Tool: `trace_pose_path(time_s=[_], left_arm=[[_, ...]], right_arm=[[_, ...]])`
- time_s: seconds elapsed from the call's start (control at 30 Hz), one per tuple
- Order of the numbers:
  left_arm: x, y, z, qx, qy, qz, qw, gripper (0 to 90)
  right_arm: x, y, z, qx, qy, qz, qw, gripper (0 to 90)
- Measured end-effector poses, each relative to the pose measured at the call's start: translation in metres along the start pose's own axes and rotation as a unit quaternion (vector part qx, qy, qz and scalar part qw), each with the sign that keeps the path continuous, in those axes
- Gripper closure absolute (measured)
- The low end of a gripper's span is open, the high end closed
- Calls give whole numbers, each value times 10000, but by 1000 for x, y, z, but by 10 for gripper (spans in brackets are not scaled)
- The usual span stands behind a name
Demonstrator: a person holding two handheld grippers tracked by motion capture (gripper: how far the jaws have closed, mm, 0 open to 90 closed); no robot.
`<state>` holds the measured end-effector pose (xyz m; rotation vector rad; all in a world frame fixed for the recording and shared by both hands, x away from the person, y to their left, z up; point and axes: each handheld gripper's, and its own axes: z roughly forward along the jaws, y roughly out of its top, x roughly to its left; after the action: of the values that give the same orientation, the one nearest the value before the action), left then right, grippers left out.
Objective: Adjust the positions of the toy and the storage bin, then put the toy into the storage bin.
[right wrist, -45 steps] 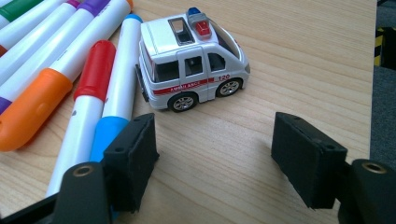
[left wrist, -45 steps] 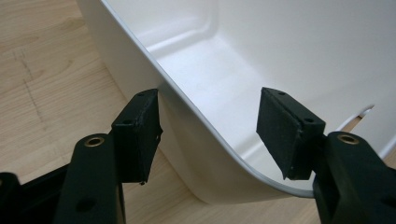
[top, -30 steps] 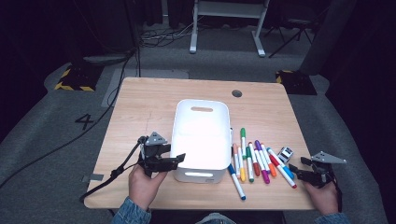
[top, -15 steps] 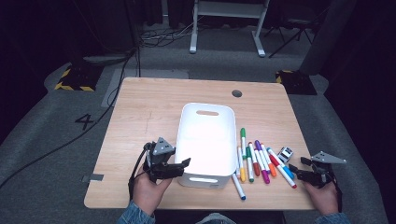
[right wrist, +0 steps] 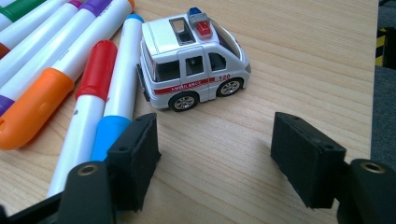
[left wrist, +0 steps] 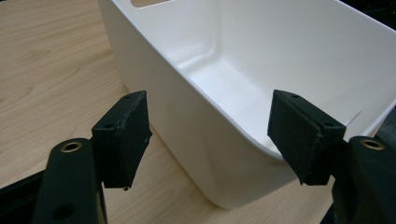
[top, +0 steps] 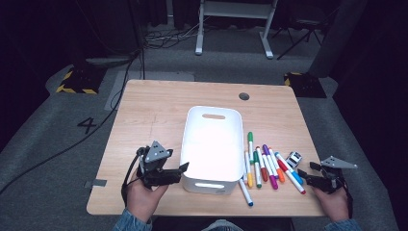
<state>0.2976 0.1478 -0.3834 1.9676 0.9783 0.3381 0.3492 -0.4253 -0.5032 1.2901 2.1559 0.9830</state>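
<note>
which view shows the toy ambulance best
The right gripper view: the toy ambulance sits close and sharp ahead of the open jaws, beside the blue marker, with its red stripe and roof light plain. The high view shows it as a tiny white speck right of the markers.

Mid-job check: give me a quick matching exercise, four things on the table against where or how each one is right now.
Things:
1. white bin
2. toy ambulance
3. left tongs
4. markers

States:
A. open, astride the bin's near corner wall
B. fanned out on the table right of the bin
C. middle of the table, nothing inside
D. just ahead of the open right tongs

Pairs: 1-C, 2-D, 3-A, 4-B
</note>
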Motion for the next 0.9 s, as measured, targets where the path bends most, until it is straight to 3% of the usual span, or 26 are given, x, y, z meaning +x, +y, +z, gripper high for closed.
trace_pose_path(time_s=[0.13, 0.23, 0.43, 0.7, 0.83, 0.9], left_arm=[[2, -1, -10, -33, -24, 47, 10000, 297], [1, -1, -25, -59, 63, 295, 9995, 303], [11, -12, -33, -16, 139, 293, 9995, 314], [32, -40, -15, 132, 246, 126, 9995, 321], [41, -52, -2, 315, 407, 50, 9987, 321], [44, -57, 5, 431, 443, 17, 9981, 317]], right_arm=[[1, 1, -2, 33, -81, -47, 10000, 364], [2, 4, -7, 2, -103, -78, 9999, 374], [2, 11, -24, -79, -28, -43, 10000, 381], [13, 19, -39, -14, 168, -148, 9997, 418], [17, 22, -41, 98, 452, -5, 9989, 450], [19, 23, -43, 121, 421, -19, 9990, 452]])
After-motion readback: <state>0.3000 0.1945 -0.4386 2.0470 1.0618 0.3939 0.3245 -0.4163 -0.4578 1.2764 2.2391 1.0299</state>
